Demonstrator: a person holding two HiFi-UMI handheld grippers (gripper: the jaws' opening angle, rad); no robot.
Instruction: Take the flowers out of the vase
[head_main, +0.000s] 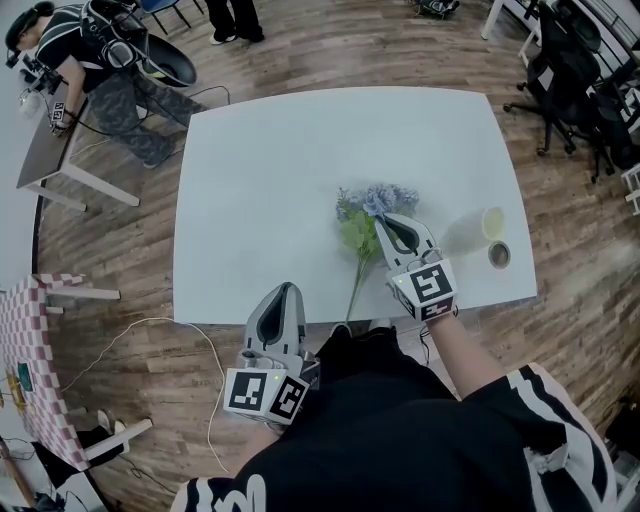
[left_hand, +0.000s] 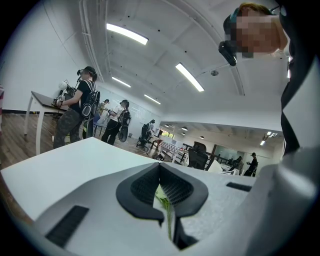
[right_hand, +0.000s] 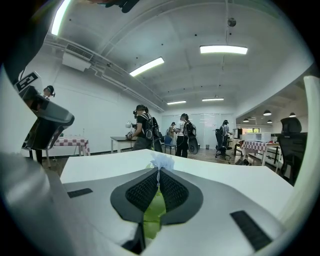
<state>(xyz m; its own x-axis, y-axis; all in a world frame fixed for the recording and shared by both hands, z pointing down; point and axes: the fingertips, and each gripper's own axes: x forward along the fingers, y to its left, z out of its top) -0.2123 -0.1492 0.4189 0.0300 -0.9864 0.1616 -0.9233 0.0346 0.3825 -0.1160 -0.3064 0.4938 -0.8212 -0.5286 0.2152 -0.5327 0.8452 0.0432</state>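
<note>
The right gripper (head_main: 386, 221) is clamping the flowers (head_main: 374, 201) by the leafy stem, probably sparing the blooms, near the table (head_main: 250, 180) front edge; the left gripper (head_main: 286, 290) is idling closed, empty.

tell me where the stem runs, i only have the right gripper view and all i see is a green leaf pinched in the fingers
observer: In the head view the right gripper is shut on the flower just below its blue head; the stem runs back to the table's near edge.
operator: anything beside it
observer: A pale container, maybe the vase, stands to the flower's right, apart from it, a small dark round thing next to it.
operator: and the other hand
observer: The left gripper sits at that near edge, left of the stem; its own view shows its fingers together on a thin green sliver.
</note>
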